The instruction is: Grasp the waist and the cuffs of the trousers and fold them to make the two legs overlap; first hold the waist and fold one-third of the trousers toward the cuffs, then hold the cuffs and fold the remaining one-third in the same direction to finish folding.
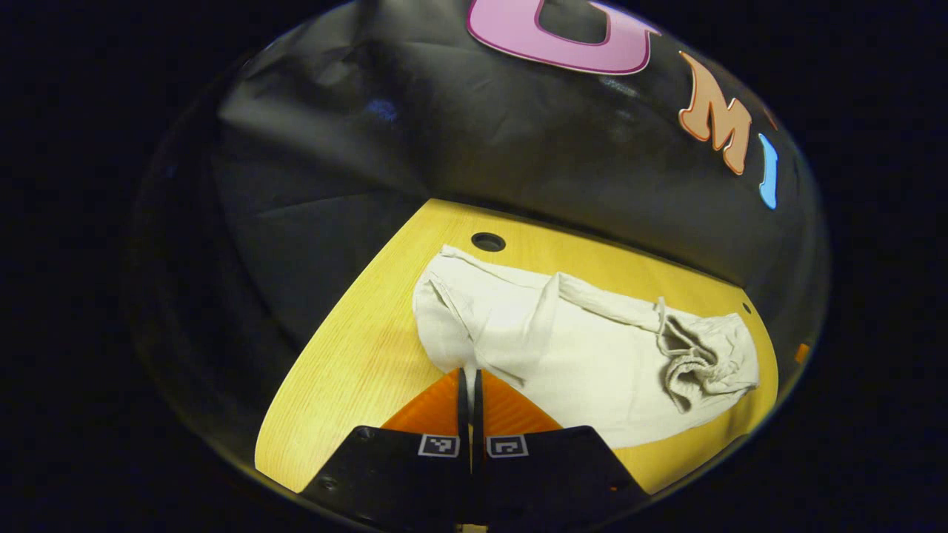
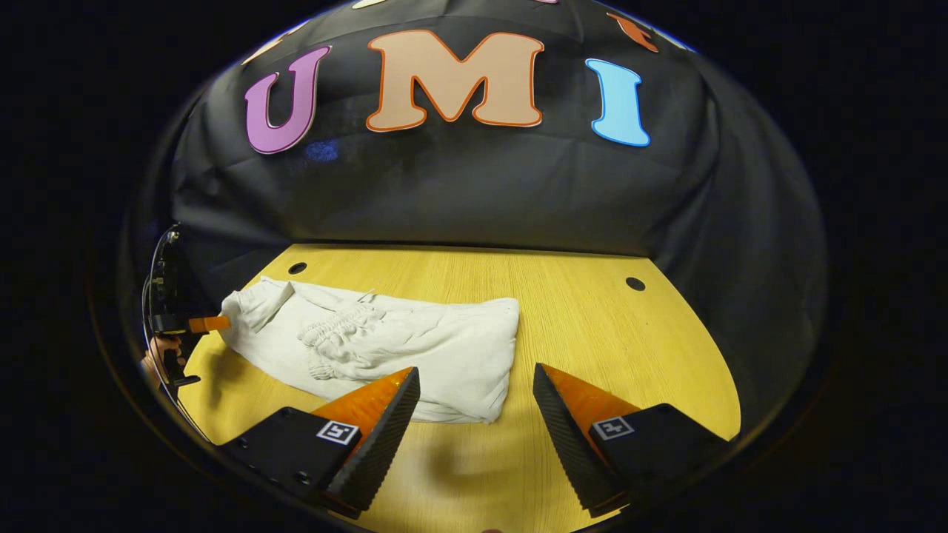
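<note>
Those trousers mid-frame look light and floppy, so the clenched left gripper pinching the cuff edge makes sense, while the right gripper hangs released.

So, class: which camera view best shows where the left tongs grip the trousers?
The left gripper view: the left tongs sit shut on the trousers' near edge. The right gripper view shows those tongs small at the cloth's far end, contact unclear.
</note>
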Motion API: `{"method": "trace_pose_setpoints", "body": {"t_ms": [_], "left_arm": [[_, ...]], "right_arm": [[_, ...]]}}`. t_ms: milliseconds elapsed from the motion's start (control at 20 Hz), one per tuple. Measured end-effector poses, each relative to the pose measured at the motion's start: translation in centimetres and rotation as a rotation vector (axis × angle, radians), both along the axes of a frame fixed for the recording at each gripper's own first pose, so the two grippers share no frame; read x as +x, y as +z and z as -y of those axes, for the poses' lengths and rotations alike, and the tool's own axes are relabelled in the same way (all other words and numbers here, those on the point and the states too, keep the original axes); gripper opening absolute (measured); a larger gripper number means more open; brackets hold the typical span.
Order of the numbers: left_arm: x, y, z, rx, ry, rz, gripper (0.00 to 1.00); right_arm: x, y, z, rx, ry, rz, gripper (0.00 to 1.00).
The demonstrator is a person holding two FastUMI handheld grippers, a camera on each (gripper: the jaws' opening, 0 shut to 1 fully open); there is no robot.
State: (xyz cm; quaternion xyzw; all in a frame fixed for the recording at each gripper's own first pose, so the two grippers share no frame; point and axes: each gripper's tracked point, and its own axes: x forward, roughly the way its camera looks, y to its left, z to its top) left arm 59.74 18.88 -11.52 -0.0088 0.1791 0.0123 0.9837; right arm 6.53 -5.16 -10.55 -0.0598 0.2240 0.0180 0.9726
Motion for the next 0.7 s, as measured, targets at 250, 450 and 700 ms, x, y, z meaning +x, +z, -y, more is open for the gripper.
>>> {"method": "trace_pose_setpoints", "body": {"t_ms": [250, 450, 700], "left_arm": [[-1.2, 4.1, 5.9, -0.016, -0.049, 0.075, 0.00], [-1.5, 6.7, 11.9, -0.035, -0.104, 0.105, 0.00], [-1.4, 10.7, 20.3, 0.009, -0.197, 0.159, 0.00]], "right_arm": [[-0.7, -0.1, 1.1, 0.027, 0.026, 0.000, 0.98], [-1.0, -0.1, 2.7, 0.057, 0.039, -0.004, 0.98], [-1.0, 0.2, 6.0, 0.072, 0.044, 0.004, 0.97]]}}
